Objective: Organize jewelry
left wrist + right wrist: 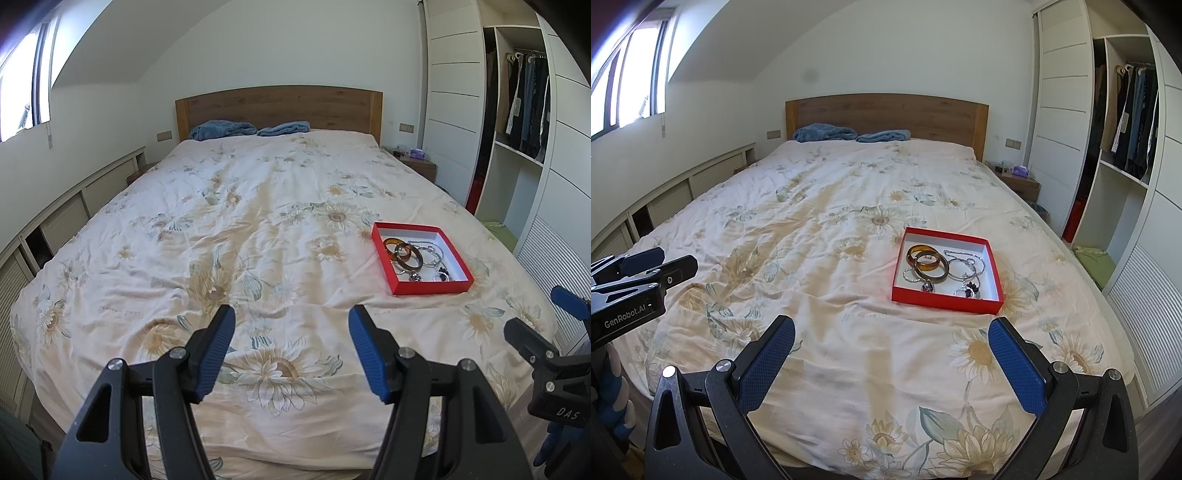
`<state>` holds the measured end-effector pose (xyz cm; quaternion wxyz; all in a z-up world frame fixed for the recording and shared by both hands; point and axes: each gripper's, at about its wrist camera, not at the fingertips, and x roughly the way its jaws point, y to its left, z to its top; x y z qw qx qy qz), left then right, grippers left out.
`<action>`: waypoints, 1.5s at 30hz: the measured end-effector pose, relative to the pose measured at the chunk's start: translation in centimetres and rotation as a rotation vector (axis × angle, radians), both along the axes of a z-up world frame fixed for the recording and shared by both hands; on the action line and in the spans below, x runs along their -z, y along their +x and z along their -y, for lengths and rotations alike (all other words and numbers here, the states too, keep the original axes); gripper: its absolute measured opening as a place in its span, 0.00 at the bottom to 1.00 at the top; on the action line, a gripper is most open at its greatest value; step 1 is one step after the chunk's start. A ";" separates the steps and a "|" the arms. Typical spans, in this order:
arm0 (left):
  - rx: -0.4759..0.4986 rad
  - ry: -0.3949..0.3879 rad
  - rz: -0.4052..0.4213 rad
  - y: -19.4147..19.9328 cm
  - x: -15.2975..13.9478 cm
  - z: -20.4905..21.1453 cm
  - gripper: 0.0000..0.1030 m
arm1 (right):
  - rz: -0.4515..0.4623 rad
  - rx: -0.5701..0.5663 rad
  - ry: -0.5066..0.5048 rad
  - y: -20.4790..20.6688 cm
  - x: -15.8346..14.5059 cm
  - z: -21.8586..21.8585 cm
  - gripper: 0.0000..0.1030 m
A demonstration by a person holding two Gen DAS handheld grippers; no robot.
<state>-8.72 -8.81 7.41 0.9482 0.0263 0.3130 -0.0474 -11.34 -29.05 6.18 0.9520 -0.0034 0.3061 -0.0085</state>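
Observation:
A red tray (432,288) with a white floor lies on the bed's right side; it also shows in the right wrist view (945,300). In it lie two amber bangles (929,264), silver bangles and a chain (964,267) and small dark pieces (969,291). The amber bangles (404,253) show in the left wrist view too. My left gripper (291,325) is open and empty above the bed's foot, left of the tray. My right gripper (892,338) is open and empty, just short of the tray's near edge.
The bed has a floral quilt (240,229), blue folded blankets (223,129) and a wooden headboard (886,114). A white wardrobe with hanging clothes (1134,122) stands at the right. A nightstand (1021,182) is beside the bed. Low cabinets (66,218) line the left wall.

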 end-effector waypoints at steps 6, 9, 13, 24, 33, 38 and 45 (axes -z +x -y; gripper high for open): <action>0.001 -0.001 -0.007 0.1 0.3 -0.1 0.60 | -0.005 0.001 0.002 -0.1 0.3 0.1 1.00; 0.000 -0.001 -0.009 0.1 0.3 0.0 0.60 | -0.007 0.001 0.002 0.0 0.3 0.1 1.00; -0.001 0.000 -0.016 0.1 0.8 0.1 0.60 | -0.012 0.001 0.004 0.2 0.5 0.1 1.00; 0.001 0.006 -0.045 0.6 1.3 0.2 0.60 | -0.026 0.002 0.005 0.4 1.0 0.1 1.00; -0.002 0.007 -0.078 1.5 2.3 0.2 0.60 | -0.039 -0.001 -0.001 0.9 1.4 0.1 1.00; -0.004 0.015 -0.096 2.0 2.9 0.5 0.60 | -0.047 0.010 -0.004 1.2 1.8 0.6 1.00; -0.011 0.024 -0.098 2.7 3.4 0.5 0.60 | -0.059 0.029 -0.012 2.2 2.4 1.7 1.00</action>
